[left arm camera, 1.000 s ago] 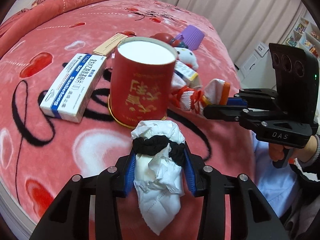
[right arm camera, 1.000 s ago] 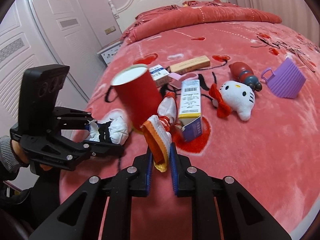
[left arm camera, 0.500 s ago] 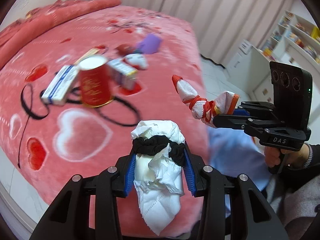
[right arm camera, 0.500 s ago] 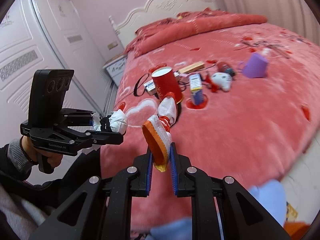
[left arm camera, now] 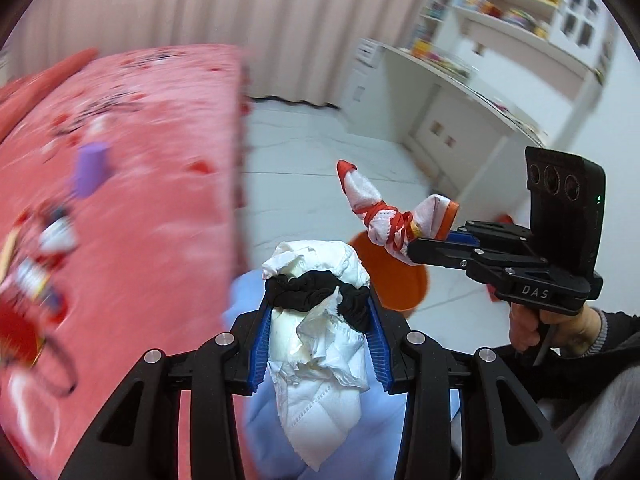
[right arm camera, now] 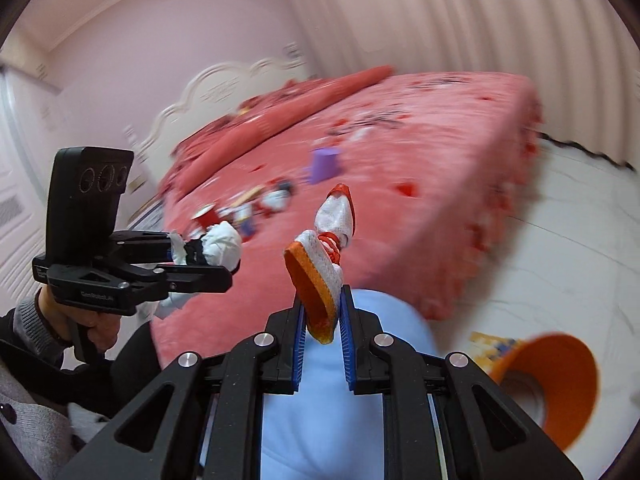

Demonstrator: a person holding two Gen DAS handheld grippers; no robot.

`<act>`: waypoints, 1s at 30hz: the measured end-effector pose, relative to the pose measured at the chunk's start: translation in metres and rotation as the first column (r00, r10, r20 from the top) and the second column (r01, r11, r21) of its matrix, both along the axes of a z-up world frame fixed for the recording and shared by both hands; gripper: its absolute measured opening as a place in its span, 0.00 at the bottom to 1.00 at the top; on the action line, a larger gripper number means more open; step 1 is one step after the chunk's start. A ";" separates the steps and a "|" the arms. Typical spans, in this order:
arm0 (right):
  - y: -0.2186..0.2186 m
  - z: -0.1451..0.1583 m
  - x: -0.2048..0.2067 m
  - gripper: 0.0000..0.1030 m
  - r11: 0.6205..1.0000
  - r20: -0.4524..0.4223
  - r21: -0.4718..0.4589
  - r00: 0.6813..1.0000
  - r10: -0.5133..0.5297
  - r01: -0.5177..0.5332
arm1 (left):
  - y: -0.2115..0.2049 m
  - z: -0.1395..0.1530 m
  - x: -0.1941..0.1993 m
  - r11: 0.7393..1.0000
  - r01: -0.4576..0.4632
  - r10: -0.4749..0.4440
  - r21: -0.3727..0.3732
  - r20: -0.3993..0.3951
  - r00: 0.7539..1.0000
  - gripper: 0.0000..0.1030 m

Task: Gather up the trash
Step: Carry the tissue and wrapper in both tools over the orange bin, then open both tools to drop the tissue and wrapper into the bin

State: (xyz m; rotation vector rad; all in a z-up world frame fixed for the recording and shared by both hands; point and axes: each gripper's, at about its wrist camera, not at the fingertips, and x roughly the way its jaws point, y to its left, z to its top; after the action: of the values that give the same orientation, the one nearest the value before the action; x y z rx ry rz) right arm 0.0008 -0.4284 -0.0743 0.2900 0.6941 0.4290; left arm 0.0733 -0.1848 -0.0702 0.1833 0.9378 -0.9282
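Note:
My left gripper [left arm camera: 318,344] is shut on a crumpled white tissue wad [left arm camera: 316,360] bound with a black hair tie. It also shows in the right wrist view [right arm camera: 218,246], held off the bed's side. My right gripper [right arm camera: 322,332] is shut on a white cloth bundle [right arm camera: 320,276] with orange trim, tied with red string. The bundle shows in the left wrist view [left arm camera: 384,212], held above an orange bin [left arm camera: 400,276] on the floor. The bin also shows at the lower right of the right wrist view [right arm camera: 560,380].
The pink bed [left arm camera: 120,200] lies to the left, with a purple basket [right arm camera: 325,165], a red cup [right arm camera: 205,219], boxes and a plush toy, all blurred. A white desk and shelves [left arm camera: 480,92] stand at the back right. White tiled floor [left arm camera: 320,168] lies between.
Both grippers have swung away from the bed toward the floor, still holding their loads. The red cup and boxes have slid far left, and the orange bin has come into view.

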 end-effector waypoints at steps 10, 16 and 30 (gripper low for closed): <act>-0.132 -0.059 -0.038 0.16 0.942 -0.123 -0.019 0.934 -0.334 0.334 | -0.145 -0.047 0.028 0.969 0.247 -0.245 0.020 -0.076 0.967 0.42; -0.165 -0.111 -0.038 0.17 0.904 -0.208 -0.054 0.880 -0.426 0.425 | -0.195 -0.071 0.023 0.944 0.328 -0.320 0.043 -0.133 0.938 0.42; -0.202 -0.148 -0.046 0.41 0.831 -0.290 -0.084 0.785 -0.548 0.549 | -0.246 -0.104 0.017 0.901 0.420 -0.394 0.104 -0.203 0.896 0.44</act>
State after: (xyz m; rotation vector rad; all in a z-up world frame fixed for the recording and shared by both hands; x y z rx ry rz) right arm -0.0456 -0.6305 -0.2224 0.5541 0.8689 -0.1837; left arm 0.0904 -0.4303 -0.1738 0.4412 1.1589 -1.2810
